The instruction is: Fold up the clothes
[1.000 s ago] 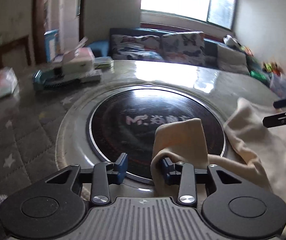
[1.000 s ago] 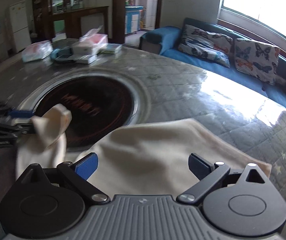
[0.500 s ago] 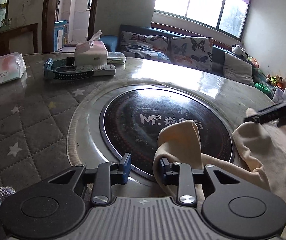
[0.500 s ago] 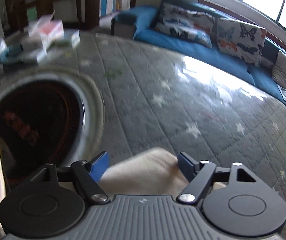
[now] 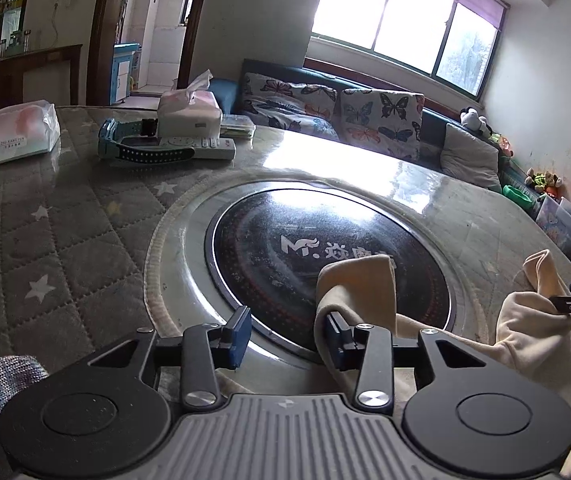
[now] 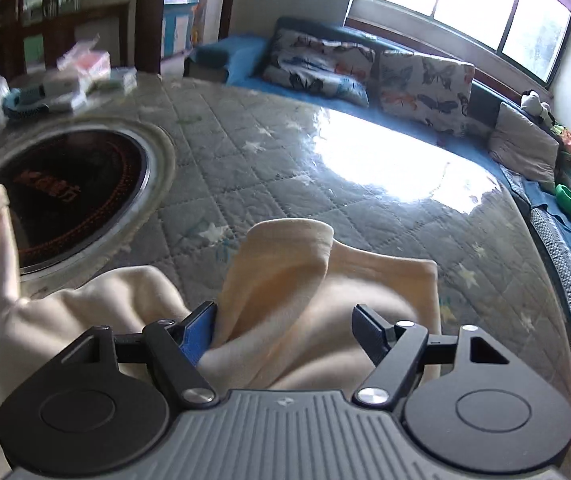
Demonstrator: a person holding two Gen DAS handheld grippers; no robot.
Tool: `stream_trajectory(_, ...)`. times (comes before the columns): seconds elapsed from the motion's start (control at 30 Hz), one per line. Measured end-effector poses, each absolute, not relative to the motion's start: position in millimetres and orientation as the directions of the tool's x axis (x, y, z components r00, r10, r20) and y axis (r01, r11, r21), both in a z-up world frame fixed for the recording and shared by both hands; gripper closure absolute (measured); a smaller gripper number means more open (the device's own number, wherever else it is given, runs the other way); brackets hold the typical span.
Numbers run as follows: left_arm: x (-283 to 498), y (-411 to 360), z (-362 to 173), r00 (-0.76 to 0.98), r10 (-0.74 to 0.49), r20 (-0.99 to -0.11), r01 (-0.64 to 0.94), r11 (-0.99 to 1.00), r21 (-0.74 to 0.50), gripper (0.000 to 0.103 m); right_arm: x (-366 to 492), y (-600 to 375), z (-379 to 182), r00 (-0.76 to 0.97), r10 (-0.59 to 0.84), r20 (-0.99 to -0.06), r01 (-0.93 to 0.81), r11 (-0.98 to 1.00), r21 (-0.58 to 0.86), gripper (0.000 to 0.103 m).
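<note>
One cream garment [image 6: 133,312] lies bunched across the near edge of the surface [image 6: 285,168], part of it draped over the round black cooktop [image 5: 325,248] set into the middle. It is soft, thick-looking cloth, plain in colour, with rounded folds and two raised corners; a small printed mark shows at the lower right of the left wrist view. The left hand-held gripper [image 5: 285,330] has its fingers apart, with one corner draped over the right finger rather than pinched. The right hand-held gripper [image 6: 289,320] is also spread wide, a fold of cloth resting against its blue left pad [image 6: 199,332] but not clamped. To do this step well, each gripper probably needs to close firmly on a true corner or hem, not on a loose ridge, then lift both evenly so the cloth hangs flat before it is laid over itself. Slack between the two grips could let the fold skew. Tissue packs [image 5: 17,132] and a remote [image 5: 189,148] sit well apart at the far side.
</note>
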State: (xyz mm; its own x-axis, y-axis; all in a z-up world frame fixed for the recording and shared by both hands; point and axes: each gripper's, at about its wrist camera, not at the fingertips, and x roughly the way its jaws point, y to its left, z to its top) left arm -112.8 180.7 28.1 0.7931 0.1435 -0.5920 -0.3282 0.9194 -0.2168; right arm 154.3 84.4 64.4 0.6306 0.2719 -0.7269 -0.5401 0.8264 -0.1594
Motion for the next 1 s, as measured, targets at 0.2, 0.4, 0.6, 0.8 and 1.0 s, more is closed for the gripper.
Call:
stream_trajectory(0.2,-109.0,154.7,46.2,0.837,0.054,-0.544,-0.210,0.951,-0.228,0.060,154.5,80.4,79.2,0.671,0.266,-0.692,-0.509,0.844,-0.169,0.033)
stream_trajectory(0.4,-63.0,100.8,51.6,0.816,-0.170,-0.552,0.027,0.966,-0.258,0.060,168.8,74.6,86.1,0.674,0.284,-0.682,-0.484,0.867,-0.117,0.033)
stream_trajectory(0.6,-8.3,53.4,50.9,0.786,-0.260,-0.560,0.176,0.964,-0.200,0.045,174.7,53.0,90.9,0.675,0.288,-0.679,-0.456,0.886,-0.078,0.032)
stream_trajectory(0.8,45.1,30.8,39.8,0.740,-0.294,-0.605,0.246,0.955,-0.163,0.044,180.3,38.8,88.5,0.671,0.297,-0.680,-0.448,0.892,-0.053,0.030)
stream_trajectory(1.0,74.2,17.6,27.4,0.685,-0.308,-0.660,0.319,0.942,-0.109,0.044,185.1,32.1,83.2,0.662,0.312,-0.682,-0.448,0.894,-0.025,0.030)
